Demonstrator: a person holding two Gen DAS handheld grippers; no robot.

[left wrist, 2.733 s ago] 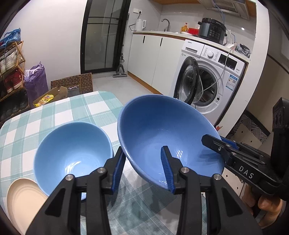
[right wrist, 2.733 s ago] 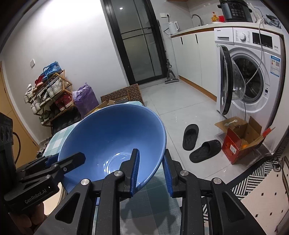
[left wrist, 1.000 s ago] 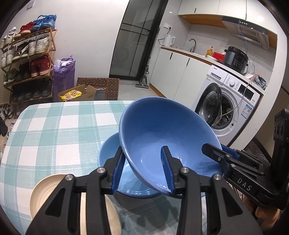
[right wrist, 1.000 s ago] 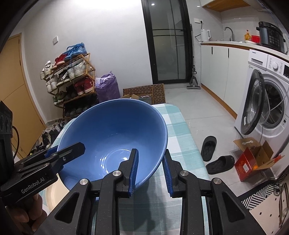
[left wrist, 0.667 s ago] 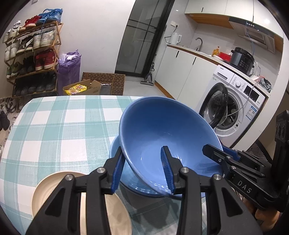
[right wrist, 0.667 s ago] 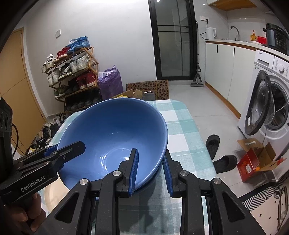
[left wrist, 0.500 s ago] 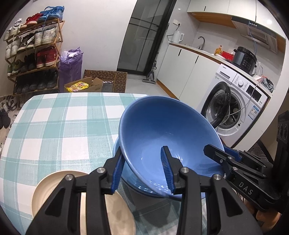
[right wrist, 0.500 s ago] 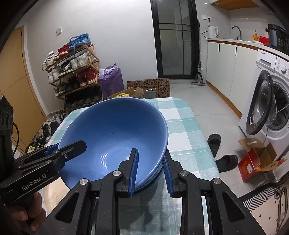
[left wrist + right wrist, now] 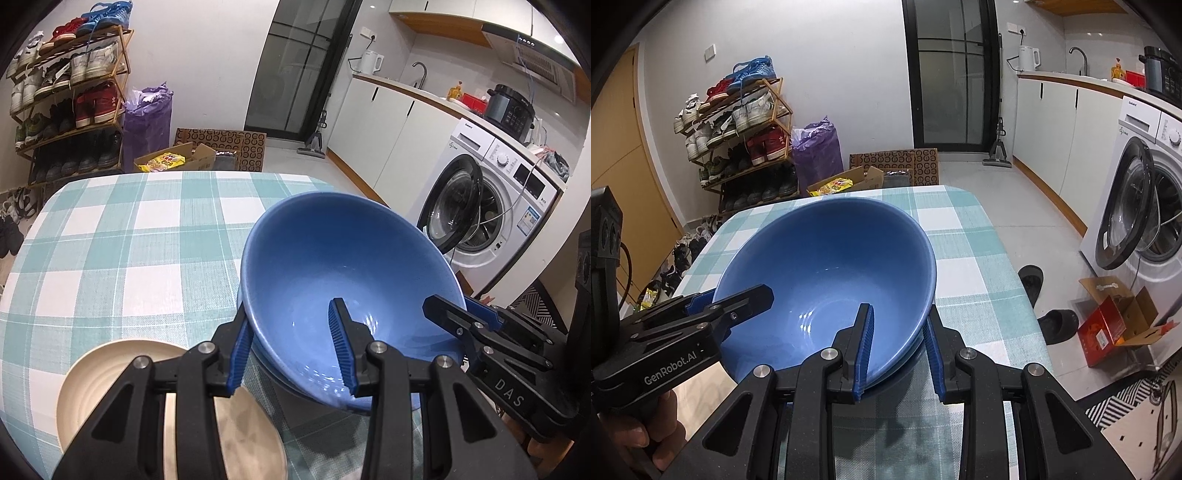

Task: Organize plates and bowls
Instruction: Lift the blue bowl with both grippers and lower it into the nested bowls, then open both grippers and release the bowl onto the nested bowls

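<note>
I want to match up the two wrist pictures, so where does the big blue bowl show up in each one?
Left wrist: the big blue bowl sits centre-right, its near rim in the left gripper.
Right wrist: the bowl sits centre-left, its rim in the right gripper.
Shared landmark: the washing machine, at the right in both.

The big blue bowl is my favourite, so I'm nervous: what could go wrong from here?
1. The big blue bowl is tilted, held only at its rim by the left tongs and right tongs; uneven release could knock it against the smaller bowl beneath.
2. The cream plate lies close; the stack could bump it.
</note>
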